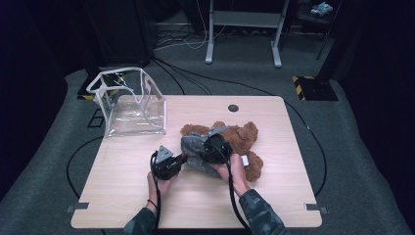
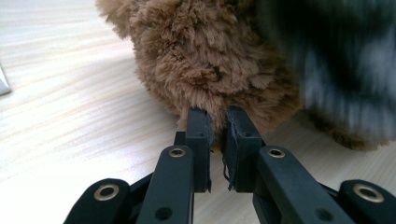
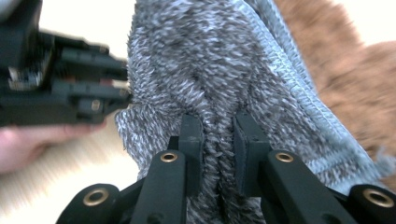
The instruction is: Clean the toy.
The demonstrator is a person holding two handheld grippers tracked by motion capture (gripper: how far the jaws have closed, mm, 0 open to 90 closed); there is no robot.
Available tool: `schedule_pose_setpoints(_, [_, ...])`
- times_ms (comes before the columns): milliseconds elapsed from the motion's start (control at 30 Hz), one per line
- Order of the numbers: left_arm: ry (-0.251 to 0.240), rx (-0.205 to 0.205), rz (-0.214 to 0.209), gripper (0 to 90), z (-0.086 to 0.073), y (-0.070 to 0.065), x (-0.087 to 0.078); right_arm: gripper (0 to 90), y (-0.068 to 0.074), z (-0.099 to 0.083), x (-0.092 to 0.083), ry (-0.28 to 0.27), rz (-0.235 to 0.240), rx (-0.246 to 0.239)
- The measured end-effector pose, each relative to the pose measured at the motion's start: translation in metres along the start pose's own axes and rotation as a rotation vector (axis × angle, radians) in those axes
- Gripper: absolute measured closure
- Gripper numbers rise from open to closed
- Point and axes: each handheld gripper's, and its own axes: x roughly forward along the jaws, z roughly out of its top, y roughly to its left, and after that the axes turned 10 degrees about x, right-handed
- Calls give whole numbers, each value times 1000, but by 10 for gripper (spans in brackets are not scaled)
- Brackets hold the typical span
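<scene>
Your left gripper (image 2: 217, 114) has its jaws drawn in to a narrow gap, and a tuft of the brown plush teddy bear (image 2: 205, 60) is pinched between the pads; in the left gripper view the fur bulges out just above the two black tips, at about 12 o'clock from them. Your right gripper (image 3: 218, 122) is likewise nearly closed, its pads clamped on a fold of the grey knitted fuzzy garment (image 3: 210, 70) that wraps the bear; the grey pile runs down between the jaws and spills past them toward 6 o'clock.

In the high view the bear (image 1: 242, 134) lies near the middle of the pale wooden table (image 1: 274, 196), with the grey garment (image 1: 193, 147) over its end nearer to you. Your left gripper (image 1: 169, 164) sits at about 8 o'clock from the bear, and your right gripper (image 1: 215, 147) rests on top of the garment, just beside the left one. A clear plastic bag with white edging (image 1: 132, 103) stands open at about 10 o'clock from the bear, well apart from it.

In the right gripper view, your left gripper (image 3: 65, 84) appears at 9 o'clock, its tips touching the garment's edge.
</scene>
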Motion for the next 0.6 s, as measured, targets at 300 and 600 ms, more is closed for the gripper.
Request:
schedule_pose_setpoints(300, [-68,9,28,817,-9,-4,1,759,-8,28,-16,-86,-79,28])
schedule_pose_setpoints(600, [-86,32,47,817,-9,-5,0,759,-9,48,-5,-97,-126,43])
